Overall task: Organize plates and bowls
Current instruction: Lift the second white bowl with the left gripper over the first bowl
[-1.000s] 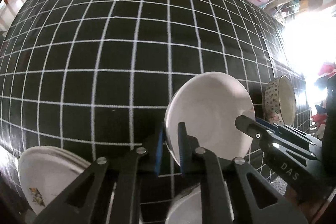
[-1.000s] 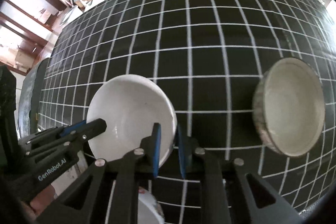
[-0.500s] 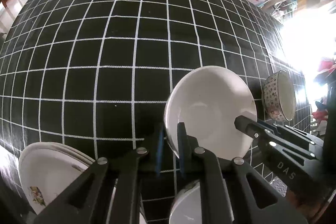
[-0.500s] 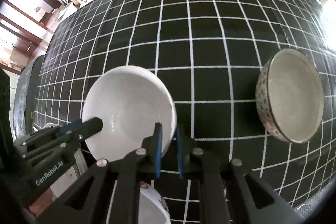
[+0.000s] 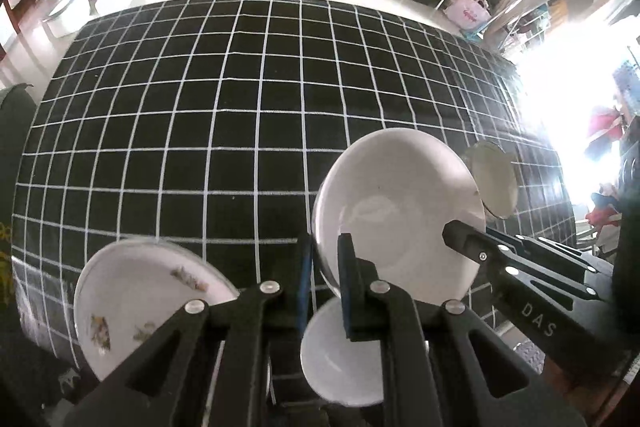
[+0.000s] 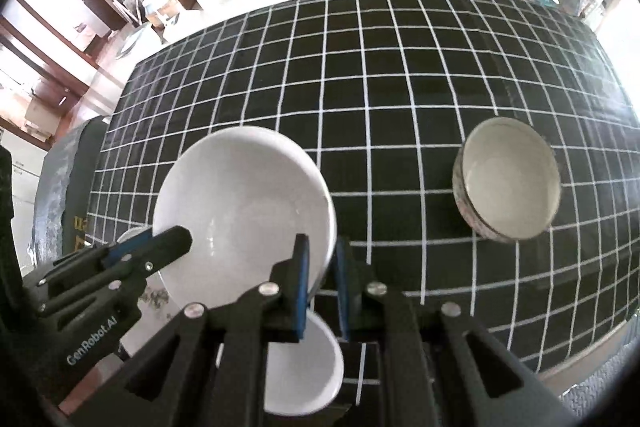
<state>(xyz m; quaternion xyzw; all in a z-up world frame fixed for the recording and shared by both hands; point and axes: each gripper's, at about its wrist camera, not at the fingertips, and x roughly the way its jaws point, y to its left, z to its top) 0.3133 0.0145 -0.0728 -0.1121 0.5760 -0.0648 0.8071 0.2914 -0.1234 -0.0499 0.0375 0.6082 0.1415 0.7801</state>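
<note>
Item: large white bowl [image 5: 394, 211], carried by me on two grips, the left gripper [image 5: 323, 283] clamped on its left rim and the right gripper [image 6: 320, 281] on its right. Change over the last second: it has risen well clear of the black grid tablecloth [image 5: 200, 131], and a small white bowl [image 5: 340, 363] now shows directly beneath. I judge nesting comes next; the patterned bowl [image 6: 508, 179] and floral plate [image 5: 140, 291] remain unsorted.
</note>
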